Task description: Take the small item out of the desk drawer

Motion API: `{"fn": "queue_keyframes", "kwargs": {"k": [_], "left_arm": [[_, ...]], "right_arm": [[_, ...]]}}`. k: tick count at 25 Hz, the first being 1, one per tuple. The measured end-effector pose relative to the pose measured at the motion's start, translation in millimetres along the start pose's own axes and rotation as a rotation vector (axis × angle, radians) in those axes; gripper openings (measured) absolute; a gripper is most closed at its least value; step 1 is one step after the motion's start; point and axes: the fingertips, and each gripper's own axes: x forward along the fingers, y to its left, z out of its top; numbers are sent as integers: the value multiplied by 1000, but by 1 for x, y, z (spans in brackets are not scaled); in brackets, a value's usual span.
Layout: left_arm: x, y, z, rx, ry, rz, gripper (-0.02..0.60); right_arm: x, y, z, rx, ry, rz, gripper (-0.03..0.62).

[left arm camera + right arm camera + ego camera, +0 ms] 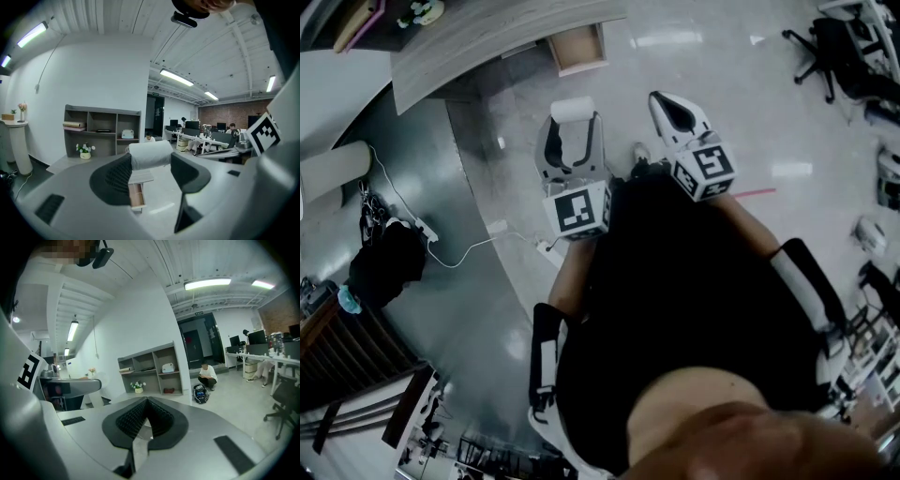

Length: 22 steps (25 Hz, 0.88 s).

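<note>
In the head view the wooden drawer [578, 49] stands pulled out from under the grey desk [487, 37], some way ahead of both grippers. My left gripper [572, 120] is shut on a small white roll [574, 108], held crosswise between its black pads. The left gripper view shows the same white roll [150, 153] bridging the jaws of the left gripper [151, 161], with the open drawer [137, 194] seen below it. My right gripper [667, 105] hangs beside it to the right. In the right gripper view that gripper [146, 403] has its pads closed together on nothing.
A grey shelf unit [101, 129] with a flower pot [85, 151] stands against the white wall. A person crouches by a bag [206, 373]. A cable and power strip [548, 248] lie on the floor at my feet. Office chairs [839, 47] stand at right, a black bag [389, 262] at left.
</note>
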Motion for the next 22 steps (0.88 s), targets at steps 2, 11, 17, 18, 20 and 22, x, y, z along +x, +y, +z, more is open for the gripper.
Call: {"fn": "queue_keyframes", "kwargs": {"k": [2, 11, 17, 18, 20, 22], "left_arm": [[-3, 3, -5, -2, 7, -1, 261], [-8, 6, -17, -10, 26, -24, 261], [-11, 6, -27, 16, 51, -39, 261], [-12, 5, -28, 22, 54, -43, 261], [-13, 4, -27, 26, 53, -47, 261], [-14, 4, -27, 21, 50, -46, 261]], "right_arm": [[-2, 6, 0, -2, -8, -2, -3], [-12, 25, 5, -14, -46, 12, -5], [-14, 29, -1, -12, -38, 17, -5], [-14, 30, -1, -10, -38, 16, -5], [-15, 31, -1, -9, -39, 15, -5], [-15, 32, -1, -19, -38, 18, -5]]}}
